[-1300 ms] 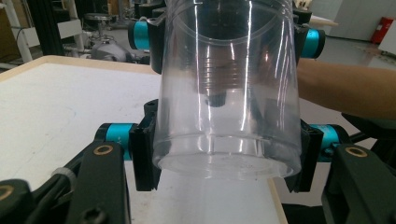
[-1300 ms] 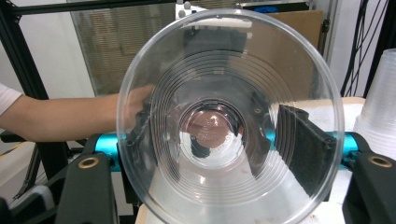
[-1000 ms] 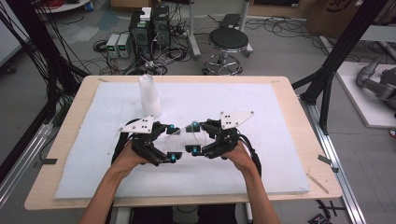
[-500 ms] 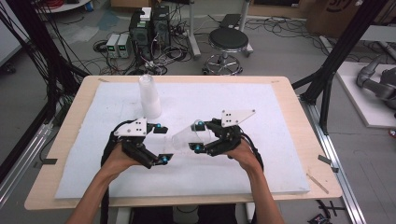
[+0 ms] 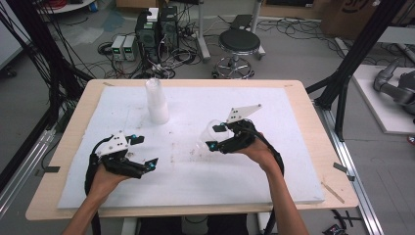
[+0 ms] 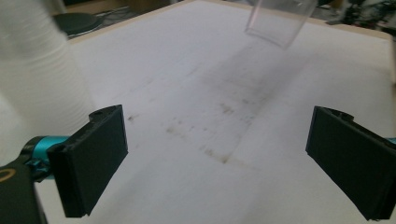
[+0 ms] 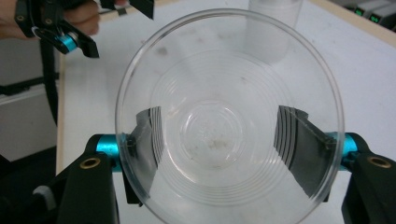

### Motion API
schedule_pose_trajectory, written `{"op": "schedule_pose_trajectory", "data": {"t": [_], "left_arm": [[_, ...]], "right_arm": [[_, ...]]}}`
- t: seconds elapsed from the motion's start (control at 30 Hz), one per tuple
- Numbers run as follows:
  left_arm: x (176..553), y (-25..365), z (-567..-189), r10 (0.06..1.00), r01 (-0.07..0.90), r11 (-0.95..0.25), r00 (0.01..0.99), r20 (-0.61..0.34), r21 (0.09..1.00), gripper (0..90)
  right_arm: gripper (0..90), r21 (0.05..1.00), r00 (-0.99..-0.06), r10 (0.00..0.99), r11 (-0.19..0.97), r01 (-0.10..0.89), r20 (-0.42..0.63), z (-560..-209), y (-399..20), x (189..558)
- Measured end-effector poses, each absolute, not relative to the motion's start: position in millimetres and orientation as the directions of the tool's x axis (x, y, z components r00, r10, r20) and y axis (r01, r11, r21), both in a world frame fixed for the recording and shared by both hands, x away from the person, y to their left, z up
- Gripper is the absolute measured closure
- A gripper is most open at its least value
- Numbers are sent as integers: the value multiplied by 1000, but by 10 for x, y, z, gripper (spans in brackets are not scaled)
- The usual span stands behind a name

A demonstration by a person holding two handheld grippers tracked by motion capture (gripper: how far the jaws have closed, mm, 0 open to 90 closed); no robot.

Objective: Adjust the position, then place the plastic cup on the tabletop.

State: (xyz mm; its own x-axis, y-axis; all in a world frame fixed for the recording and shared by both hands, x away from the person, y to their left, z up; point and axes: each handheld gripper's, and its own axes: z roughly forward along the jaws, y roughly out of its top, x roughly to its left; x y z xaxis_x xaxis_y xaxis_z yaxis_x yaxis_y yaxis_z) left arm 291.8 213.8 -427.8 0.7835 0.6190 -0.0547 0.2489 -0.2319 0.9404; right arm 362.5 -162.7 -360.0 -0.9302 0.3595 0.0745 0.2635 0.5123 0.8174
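pad (image 5: pixel 274 161) white, stained mid, on wood table (image 5: pixel 313 127) | stack (image 5: pixel 157 100) near far-left corner, likely cups | left gripper (image 5: pixel 143 152) jaws apart, just opened, nothing between | right gripper (image 5: pixel 213 137) clamped on cup (image 5: pixel 208 138) | floor: stool (image 5: pixel 239 44), cables

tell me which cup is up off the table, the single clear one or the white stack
The single clear cup, clamped in the right gripper above the mat. The white stack of cups stands upright on the mat, untouched.
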Motion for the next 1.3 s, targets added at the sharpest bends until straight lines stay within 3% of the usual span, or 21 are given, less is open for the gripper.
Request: {"op": "schedule_pose_trajectory", "data": {"t": [0.43, 1.3], "left_arm": [[2734, 2345, -4576, 774, 217, -148, 633, -24, 965, 55], [2768, 2415, -4683, 782, 238, -120, 621, -56, 964, 54]], "right_arm": [[336, 718, -897, 440, 614, 326, 31, -3564, -1600, 3742], [343, 718, -877, 480, 596, 359, 41, -3579, -1654, 3816]]}}
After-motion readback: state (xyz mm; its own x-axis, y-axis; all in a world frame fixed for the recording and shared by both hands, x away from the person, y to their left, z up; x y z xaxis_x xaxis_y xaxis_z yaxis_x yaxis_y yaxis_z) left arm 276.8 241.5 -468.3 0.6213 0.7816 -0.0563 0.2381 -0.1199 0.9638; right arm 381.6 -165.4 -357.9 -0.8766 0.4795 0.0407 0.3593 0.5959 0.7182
